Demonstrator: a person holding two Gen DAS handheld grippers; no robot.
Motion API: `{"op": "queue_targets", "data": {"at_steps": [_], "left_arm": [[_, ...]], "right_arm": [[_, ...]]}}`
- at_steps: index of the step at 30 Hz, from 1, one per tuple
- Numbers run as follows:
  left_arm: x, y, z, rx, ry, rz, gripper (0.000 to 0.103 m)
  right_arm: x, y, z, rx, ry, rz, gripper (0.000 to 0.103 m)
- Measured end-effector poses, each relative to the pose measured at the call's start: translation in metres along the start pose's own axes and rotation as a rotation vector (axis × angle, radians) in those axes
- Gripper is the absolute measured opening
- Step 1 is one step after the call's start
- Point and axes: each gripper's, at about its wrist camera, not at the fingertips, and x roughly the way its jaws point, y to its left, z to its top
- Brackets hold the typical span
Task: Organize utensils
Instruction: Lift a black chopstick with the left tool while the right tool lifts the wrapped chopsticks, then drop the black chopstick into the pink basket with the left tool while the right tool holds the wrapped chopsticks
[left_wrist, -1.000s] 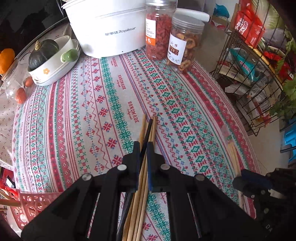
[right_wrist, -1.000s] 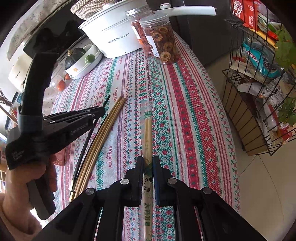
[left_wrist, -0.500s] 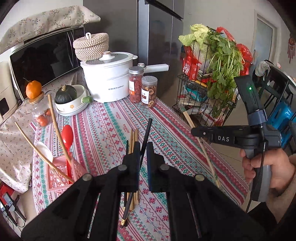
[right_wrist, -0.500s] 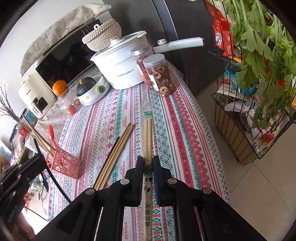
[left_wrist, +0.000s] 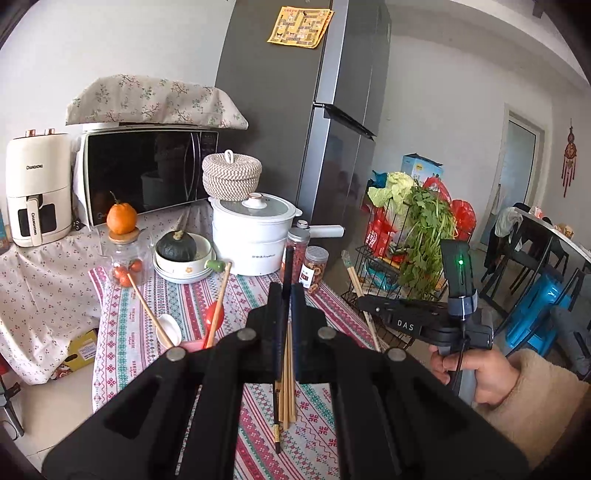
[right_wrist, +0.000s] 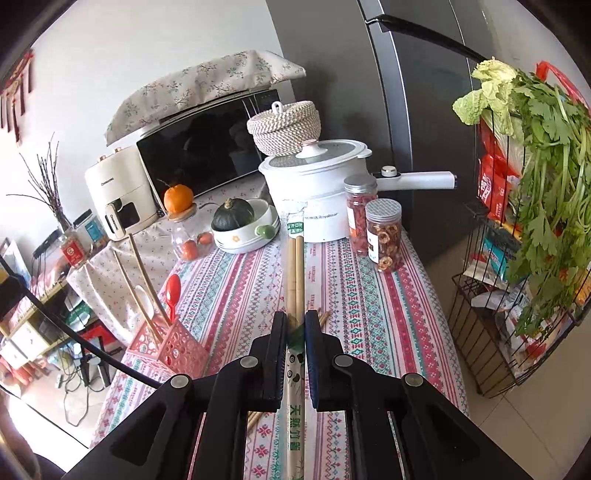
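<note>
While my left gripper is clamping a dark chopstick above the wooden chopsticks on the tablecloth, my right gripper is pinching wrapped bamboo chopsticks aloft, near the pink holder.

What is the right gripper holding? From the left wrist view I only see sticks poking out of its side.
Observer: The right gripper is shut on wrapped bamboo chopsticks; their paper sleeve carries green characters.
Operator: And the pink thing behind my fingers? Only its rim shows here.
Observer: It is a pink utensil basket with perforated walls, standing on the table's left edge.
</note>
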Motion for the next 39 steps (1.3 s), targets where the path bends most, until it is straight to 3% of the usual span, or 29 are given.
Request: {"op": "queue_targets", "data": {"at_steps": [11, 19, 23, 30, 36, 38, 39], "left_arm": [[-0.026, 0.048, 0.022, -0.081, -0.176, 0.102, 0.005], [-0.005, 0.071, 0.024, -0.108, -0.211, 0.174, 0.005], [0.015, 0.083, 0.019, -0.129, -0.183, 0.195, 0.005], [0.049, 0.096, 0.005, -0.143, -0.061, 0.226, 0.005], [0.068, 0.105, -0.007, -0.193, 0.032, 0.211, 0.007], [0.068, 0.107, -0.009, -0.216, 0.053, 0.212, 0.018], [0.066, 0.107, -0.009, -0.225, 0.055, 0.213, 0.031]], "right_arm": [[0.016, 0.056, 0.013, -0.039, -0.041, 0.1, 0.01], [0.025, 0.084, 0.011, -0.064, -0.046, 0.133, 0.01], [0.025, 0.09, 0.009, -0.068, -0.055, 0.14, 0.01], [0.025, 0.094, 0.005, -0.071, -0.061, 0.14, 0.01], [0.015, 0.099, 0.007, -0.074, -0.126, 0.158, 0.01], [0.013, 0.103, 0.008, -0.076, -0.145, 0.166, 0.01], [0.012, 0.106, 0.008, -0.076, -0.153, 0.171, 0.01]]}}
